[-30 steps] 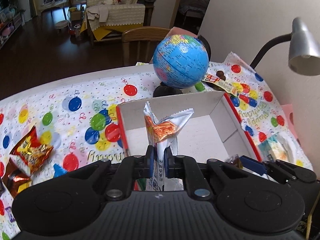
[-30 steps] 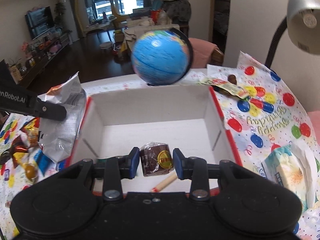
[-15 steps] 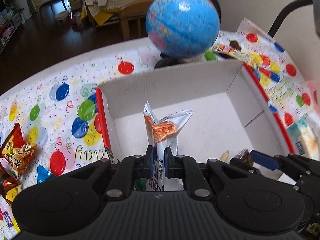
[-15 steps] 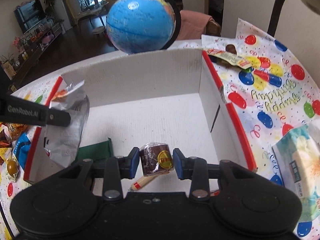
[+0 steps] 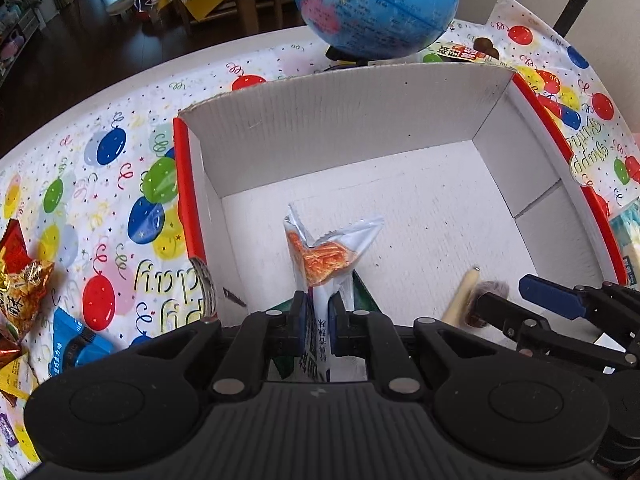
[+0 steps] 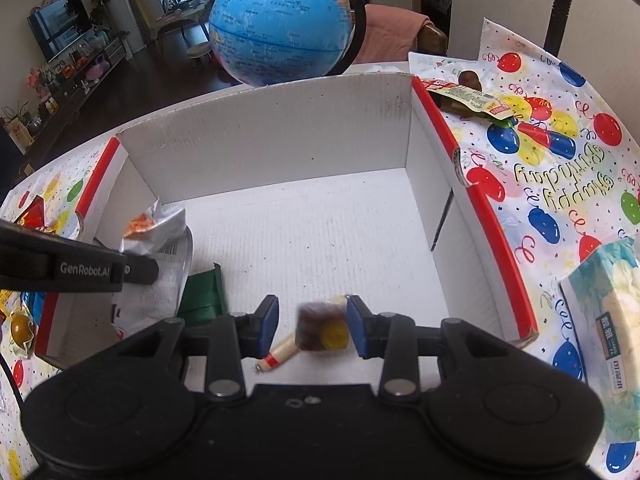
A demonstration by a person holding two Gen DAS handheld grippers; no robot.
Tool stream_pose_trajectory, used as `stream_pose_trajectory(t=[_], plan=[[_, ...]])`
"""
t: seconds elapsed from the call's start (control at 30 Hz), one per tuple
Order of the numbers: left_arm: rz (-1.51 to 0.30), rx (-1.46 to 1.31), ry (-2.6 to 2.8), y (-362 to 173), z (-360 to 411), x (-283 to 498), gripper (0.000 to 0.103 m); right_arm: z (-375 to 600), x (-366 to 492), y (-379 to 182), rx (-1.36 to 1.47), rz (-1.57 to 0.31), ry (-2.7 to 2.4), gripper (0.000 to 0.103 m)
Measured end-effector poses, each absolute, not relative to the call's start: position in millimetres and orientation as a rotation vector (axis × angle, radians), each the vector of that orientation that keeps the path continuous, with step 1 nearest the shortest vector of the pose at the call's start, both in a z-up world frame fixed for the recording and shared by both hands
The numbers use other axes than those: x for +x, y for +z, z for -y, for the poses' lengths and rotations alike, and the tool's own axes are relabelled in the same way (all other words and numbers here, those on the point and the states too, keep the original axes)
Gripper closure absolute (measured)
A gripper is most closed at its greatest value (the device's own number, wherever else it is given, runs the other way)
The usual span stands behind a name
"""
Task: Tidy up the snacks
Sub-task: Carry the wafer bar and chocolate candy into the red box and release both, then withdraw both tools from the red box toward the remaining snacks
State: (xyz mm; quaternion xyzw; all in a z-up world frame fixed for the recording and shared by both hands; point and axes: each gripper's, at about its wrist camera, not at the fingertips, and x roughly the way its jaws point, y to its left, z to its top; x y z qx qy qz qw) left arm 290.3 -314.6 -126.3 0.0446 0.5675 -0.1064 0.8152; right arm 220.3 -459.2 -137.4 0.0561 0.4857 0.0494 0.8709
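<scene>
While clamped on the silver snack packet (image 5: pixel 324 256), left gripper (image 5: pixel 318 314) sits over near-left part of white cardboard box (image 5: pixel 360 120), jaws nearly closed with only the packet's width between them. Packet upright, orange print near its top, crimped top edge flared; lower end hidden behind the gripper body. Same packet visible in right wrist view (image 6: pixel 156 240), pinched by the other tool's black finger (image 6: pixel 100 268) just inside the box's left wall.

Right gripper (image 6: pixel 312 326) spread wide, holding nothing: brown wrapped candy (image 6: pixel 322 328) motion-blurred between the blue pads, close to the right pad (image 6: pixel 358 330), clear of the left one. Can't tell if it touches the right pad or the box floor. Yellow label faces the camera.

On box floor: small wooden stick (image 6: pixel 280 354) with red band just left of the candy, dark green packet (image 6: pixel 202 294) lying near the silver packet's base.

Outside the box on balloon tablecloth (image 6: pixel 560 168): blue globe (image 6: pixel 280 28) behind far wall, long wrapped snack (image 6: pixel 468 98) at far-right corner, tissue pack (image 6: pixel 604 320) to the right, red-gold snack bags (image 5: pixel 20 280) and blue wrapper (image 5: pixel 78 346) to the left.
</scene>
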Motion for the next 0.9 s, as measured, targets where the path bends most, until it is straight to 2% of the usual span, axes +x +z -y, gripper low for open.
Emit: stream_pose_trajectory(t=[0.07, 0.13, 0.2, 0.37, 0.43, 0.63, 0.9], plan=[[-1.207, 0.09, -0.228, -124, 314, 290, 0.085, 460, 220, -136, 0.119, -1.015, 0.102, 0.065], [-1.196, 0.082, -0.238, -121, 313, 288, 0.071, 460, 218, -133, 0.121, -1.009, 0.105, 0.063], [-1.187, 0.074, -0.243, -116, 312, 285, 0.063, 460, 216, -130, 0.122, -1.004, 0.105, 0.06], [-1.155, 0.048, -0.264, -101, 306, 277, 0.054, 460, 209, -117, 0.125, -0.979, 0.108, 0.05], [-1.132, 0.034, -0.277, -95, 301, 272, 0.041, 460, 205, -111, 0.129, -0.968, 0.109, 0.045], [-1.088, 0.003, -0.28, -75, 283, 258, 0.037, 453, 193, -94, 0.123, -0.931, 0.124, 0.036], [-1.005, -0.037, -0.28, -48, 248, 232, 0.027, 435, 172, -66, 0.138, -0.866, 0.146, 0.017]])
